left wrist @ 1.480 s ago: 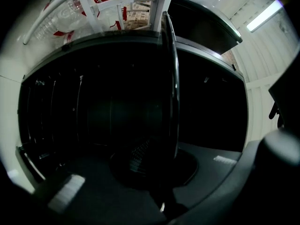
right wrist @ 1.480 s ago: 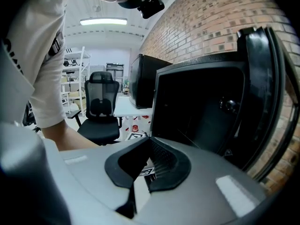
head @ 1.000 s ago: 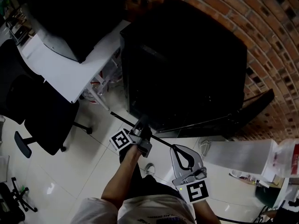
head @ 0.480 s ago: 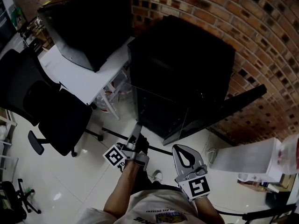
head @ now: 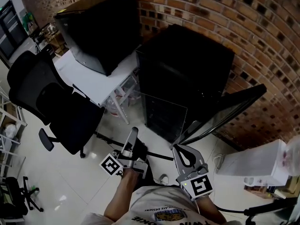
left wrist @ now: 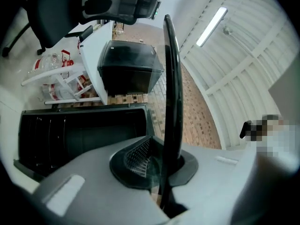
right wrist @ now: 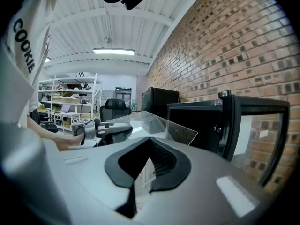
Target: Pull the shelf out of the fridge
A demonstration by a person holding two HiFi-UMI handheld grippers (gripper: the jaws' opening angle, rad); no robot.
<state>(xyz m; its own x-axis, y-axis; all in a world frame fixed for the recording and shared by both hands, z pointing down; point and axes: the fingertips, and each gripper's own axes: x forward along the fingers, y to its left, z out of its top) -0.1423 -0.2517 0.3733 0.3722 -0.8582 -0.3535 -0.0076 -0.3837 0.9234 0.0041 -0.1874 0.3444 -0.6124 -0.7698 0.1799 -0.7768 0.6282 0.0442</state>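
A clear glass shelf (head: 161, 116) with a black front edge hangs in front of the open black fridge (head: 187, 69), outside the cabinet. My left gripper (head: 132, 137) is shut on that black edge (left wrist: 171, 93), which runs straight up between the jaws in the left gripper view. The right gripper view shows the glass shelf (right wrist: 154, 123) tilted, with the left gripper (right wrist: 101, 130) at its near side. My right gripper (head: 181, 150) hovers beside the fridge door (head: 225, 111), shut with nothing between its pads (right wrist: 157, 161).
A black office chair (head: 51, 102) stands at the left. A white table (head: 91, 78) carries a large black box (head: 101, 27) beside the fridge. A brick wall (head: 262, 41) runs behind. A white box (head: 255, 163) sits on the floor at the right.
My left gripper has drawn back from the fridge with the shelf in it, and the glass pane now shows in front of the opening. The right gripper has stayed alongside.
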